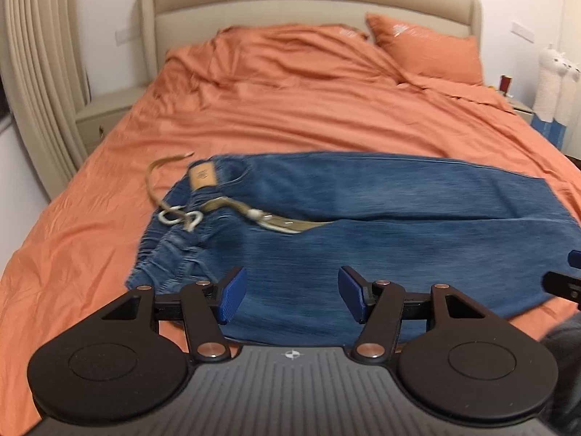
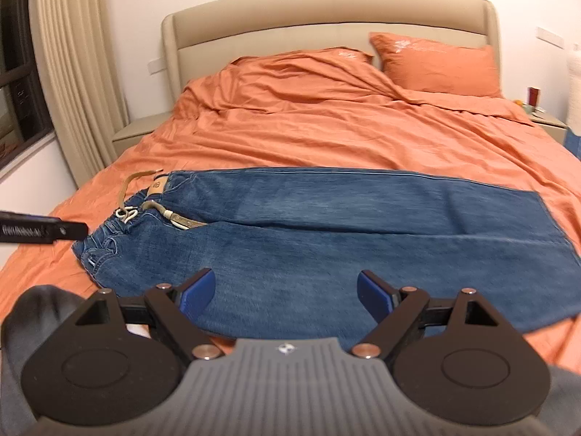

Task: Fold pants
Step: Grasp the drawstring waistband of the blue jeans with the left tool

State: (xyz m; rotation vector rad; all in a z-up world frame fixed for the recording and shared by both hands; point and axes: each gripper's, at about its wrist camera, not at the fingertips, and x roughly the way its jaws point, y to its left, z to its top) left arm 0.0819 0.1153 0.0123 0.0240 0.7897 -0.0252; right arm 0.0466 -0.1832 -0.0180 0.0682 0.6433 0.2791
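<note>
Jeans [image 1: 363, 218] lie flat on an orange bed [image 1: 290, 109], just ahead of both grippers, left [image 1: 292, 292] and right [image 2: 287, 296], jaws apart, holding nothing.

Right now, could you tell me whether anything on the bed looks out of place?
Only the belt: its tan strap trails loose off the jeans' waistband onto the sheet at the left, instead of lying tucked in. The jeans lie flat, legs stacked.
</note>
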